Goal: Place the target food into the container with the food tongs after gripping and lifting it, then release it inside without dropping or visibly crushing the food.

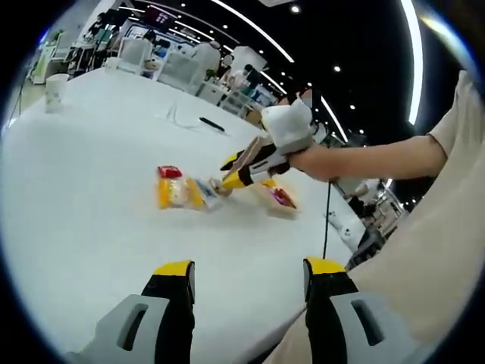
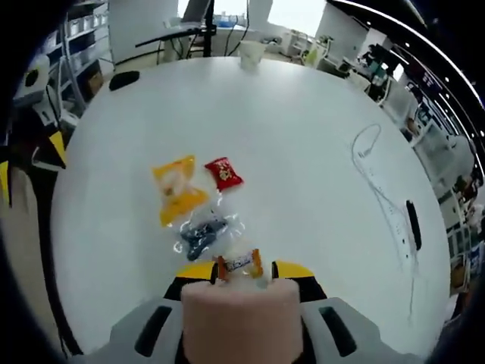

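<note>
Left claw [image 1: 248, 274] jaws stand apart over the white counter [image 1: 83, 220]. Right claw [image 2: 237, 271] is clamped on a small packet [image 2: 238, 263], writing unreadable, near snack bags [image 2: 179, 189].

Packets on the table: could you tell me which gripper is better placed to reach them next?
Right. The right gripper sits at the packets; the left gripper hangs back near the edge of the table, jaws open.
</note>
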`<state>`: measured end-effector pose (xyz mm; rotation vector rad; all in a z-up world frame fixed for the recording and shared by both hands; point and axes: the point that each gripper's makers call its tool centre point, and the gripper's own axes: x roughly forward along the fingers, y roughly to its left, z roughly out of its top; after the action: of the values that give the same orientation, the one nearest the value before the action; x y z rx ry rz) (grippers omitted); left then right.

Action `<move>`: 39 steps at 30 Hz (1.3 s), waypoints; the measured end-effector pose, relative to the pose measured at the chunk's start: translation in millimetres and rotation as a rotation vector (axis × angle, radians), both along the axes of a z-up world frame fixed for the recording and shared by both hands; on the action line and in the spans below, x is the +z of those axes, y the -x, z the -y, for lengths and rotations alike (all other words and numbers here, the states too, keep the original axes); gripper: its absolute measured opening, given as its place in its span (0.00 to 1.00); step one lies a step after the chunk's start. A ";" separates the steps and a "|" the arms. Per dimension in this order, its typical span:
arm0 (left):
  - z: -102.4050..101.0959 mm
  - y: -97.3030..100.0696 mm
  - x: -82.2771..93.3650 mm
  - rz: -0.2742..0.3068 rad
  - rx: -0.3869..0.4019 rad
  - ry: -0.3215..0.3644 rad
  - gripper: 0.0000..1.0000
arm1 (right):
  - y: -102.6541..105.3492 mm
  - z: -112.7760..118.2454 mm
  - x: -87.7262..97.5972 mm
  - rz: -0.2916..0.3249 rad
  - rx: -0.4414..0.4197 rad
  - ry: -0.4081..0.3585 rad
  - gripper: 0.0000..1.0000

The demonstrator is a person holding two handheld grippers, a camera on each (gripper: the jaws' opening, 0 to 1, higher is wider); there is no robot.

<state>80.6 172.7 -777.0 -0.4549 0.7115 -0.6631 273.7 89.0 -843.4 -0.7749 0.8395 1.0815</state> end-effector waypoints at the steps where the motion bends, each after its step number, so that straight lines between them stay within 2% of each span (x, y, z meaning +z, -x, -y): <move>1: -0.4 0.4 -0.4 0.000 0.001 -0.001 0.57 | 0.8 -1.1 -0.5 -0.007 0.012 0.001 0.28; 4: -2.0 2.2 -2.1 -0.004 0.006 -0.001 0.57 | 0.0 -3.2 -1.0 -0.012 0.031 0.003 0.28; 7: -3.3 3.4 -1.9 -0.005 0.011 -0.002 0.57 | -2.7 -2.9 0.8 -0.019 0.014 -0.007 0.28; 8: -3.9 3.6 -1.8 -0.006 0.013 -0.003 0.57 | -3.1 -8.1 4.7 -0.026 -0.025 -0.059 0.28; 9: -4.6 3.8 -1.7 -0.005 0.015 -0.003 0.57 | -2.7 -9.8 6.5 -0.033 -0.031 -0.076 0.28; 13: -6.6 4.3 -2.8 -0.011 0.027 -0.001 0.57 | -0.5 -6.0 2.7 -0.038 -0.018 -0.049 0.27; 16: -6.5 5.5 -2.7 -0.011 0.028 -0.002 0.57 | -0.9 -4.9 3.1 -0.058 -0.071 -0.076 0.27; 19: -6.8 7.4 -3.4 -0.015 0.032 -0.002 0.57 | -7.8 -8.4 8.8 -0.078 -0.168 -0.161 0.27; 21: -7.0 8.4 -3.8 -0.017 0.036 0.000 0.57 | -11.0 -6.0 9.7 -0.077 -0.190 -0.166 0.27; 24: -6.7 9.7 -5.5 -0.021 0.037 0.000 0.57 | -11.5 -5.6 10.3 -0.060 -0.182 -0.164 0.27; 27: -5.7 10.1 -5.2 -0.021 0.035 0.001 0.57 | -10.2 -6.9 11.5 -0.021 -0.133 -0.155 0.27; 39: -6.6 9.6 -4.6 -0.020 0.042 -0.003 0.57 | -11.5 -16.5 11.2 -0.019 -0.125 -0.173 0.27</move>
<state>71.0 179.4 -781.6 -0.4732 0.7200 -0.6189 285.2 105.5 -832.1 -0.5609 0.7885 1.0357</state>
